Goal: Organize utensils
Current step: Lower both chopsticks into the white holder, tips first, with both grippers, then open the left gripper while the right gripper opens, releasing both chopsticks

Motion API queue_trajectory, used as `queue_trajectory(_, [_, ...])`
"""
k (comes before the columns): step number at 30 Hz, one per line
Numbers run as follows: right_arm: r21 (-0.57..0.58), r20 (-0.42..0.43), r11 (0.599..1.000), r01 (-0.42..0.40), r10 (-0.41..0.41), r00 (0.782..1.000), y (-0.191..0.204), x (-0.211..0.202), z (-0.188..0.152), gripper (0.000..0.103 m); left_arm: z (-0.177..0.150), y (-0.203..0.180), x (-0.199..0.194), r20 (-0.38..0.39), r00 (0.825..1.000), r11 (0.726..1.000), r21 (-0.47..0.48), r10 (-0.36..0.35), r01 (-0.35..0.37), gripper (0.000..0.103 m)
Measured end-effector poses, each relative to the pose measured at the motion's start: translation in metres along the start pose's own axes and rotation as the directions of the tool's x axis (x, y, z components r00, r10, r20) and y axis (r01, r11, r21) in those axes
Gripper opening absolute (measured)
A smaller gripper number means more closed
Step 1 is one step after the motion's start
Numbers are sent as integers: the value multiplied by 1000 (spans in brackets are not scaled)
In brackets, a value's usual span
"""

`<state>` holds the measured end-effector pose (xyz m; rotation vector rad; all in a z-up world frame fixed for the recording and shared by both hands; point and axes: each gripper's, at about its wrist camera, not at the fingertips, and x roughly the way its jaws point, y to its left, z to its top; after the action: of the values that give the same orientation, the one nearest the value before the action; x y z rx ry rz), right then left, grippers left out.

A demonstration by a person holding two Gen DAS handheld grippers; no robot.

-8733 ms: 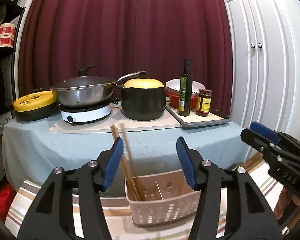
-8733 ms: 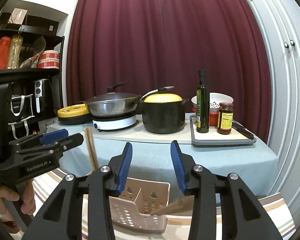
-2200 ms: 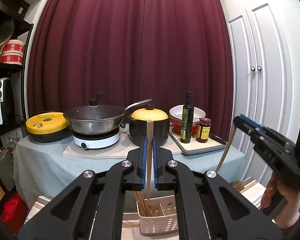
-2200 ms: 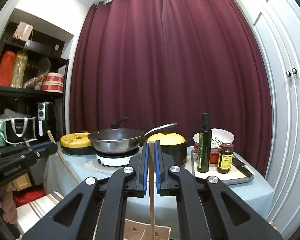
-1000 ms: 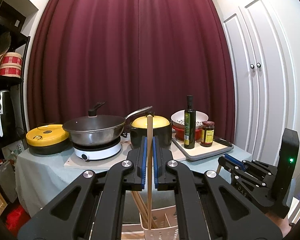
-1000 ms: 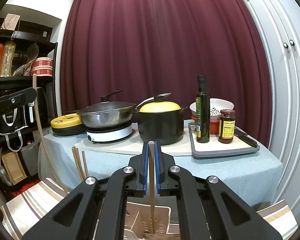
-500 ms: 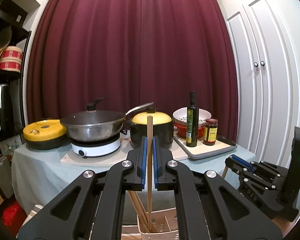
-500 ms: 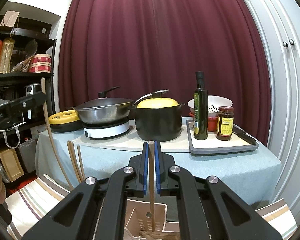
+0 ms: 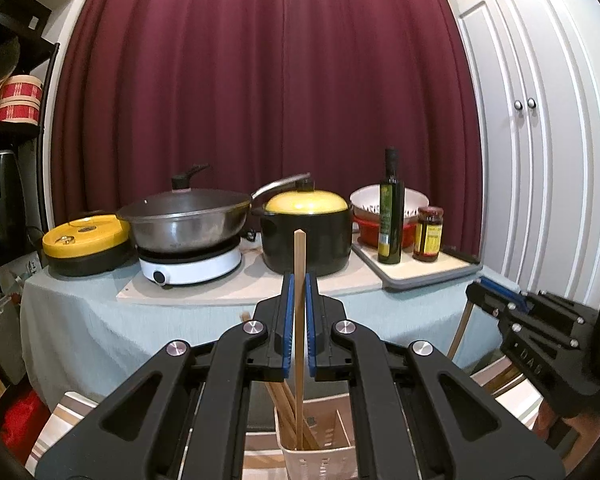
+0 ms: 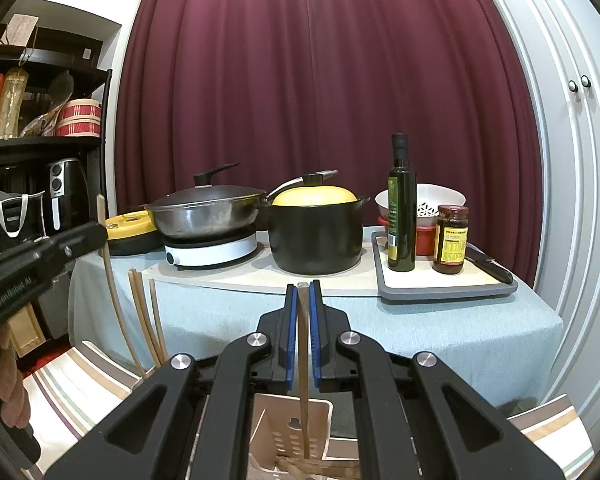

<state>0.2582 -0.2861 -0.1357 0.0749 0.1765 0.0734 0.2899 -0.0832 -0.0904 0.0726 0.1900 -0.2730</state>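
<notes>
Both grippers clamped on one chopstick each: left gripper (image 9: 297,328), chopstick (image 9: 299,280) tip inside the basket (image 9: 320,460); right gripper (image 10: 302,332), chopstick (image 10: 303,360) likewise. Keep sticks vertical, lower fully w/o snagging the basket's divider, then release.

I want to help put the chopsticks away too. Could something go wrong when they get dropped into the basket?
The left gripper and right gripper each pinch one chopstick upright over the same basket. Released from that height, a stick might bounce out. The other chopsticks already lean across one compartment, so a new one could catch on them. The grippers might also bump together.
</notes>
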Motion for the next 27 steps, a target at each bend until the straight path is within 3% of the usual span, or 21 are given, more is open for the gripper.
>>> queue_trajectory(5, [-3,-8,1000,-3,3,1000,1,2,0,9,-10,0,7,-35,999,1000,2,10,-10,8])
queue_trajectory(7, [0,-7,1000,0,0,1000,1,2,0,16,-13,-1,10,-50,999,1000,2,13,-13,9])
queue_trajectory(8, [2,-2,1000,3,-3,1000,1,0,0,26,-14,0,11,-56,998,1000,4,14,-14,11])
queue_trajectory(11, [3,16,1000,13,-13,1000,2,-5,2,44,-15,0,9,-54,998,999,5,32,-32,46])
queue_trajectory(12, [1,22,1000,16,-16,1000,3,-7,3,50,-15,1,7,-46,998,999,-1,36,-36,50])
queue_trajectory(19, [-8,45,1000,29,-29,999,8,-23,10,65,-12,2,-8,-40,998,999,-11,51,-51,68])
queue_trajectory(21, [-10,50,999,38,-37,998,9,-29,11,67,-12,1,-12,-37,998,998,-10,59,-59,77])
queue_trajectory(27, [-15,53,998,65,-64,997,12,-44,13,80,-12,3,-28,-25,995,995,1,99,-99,90])
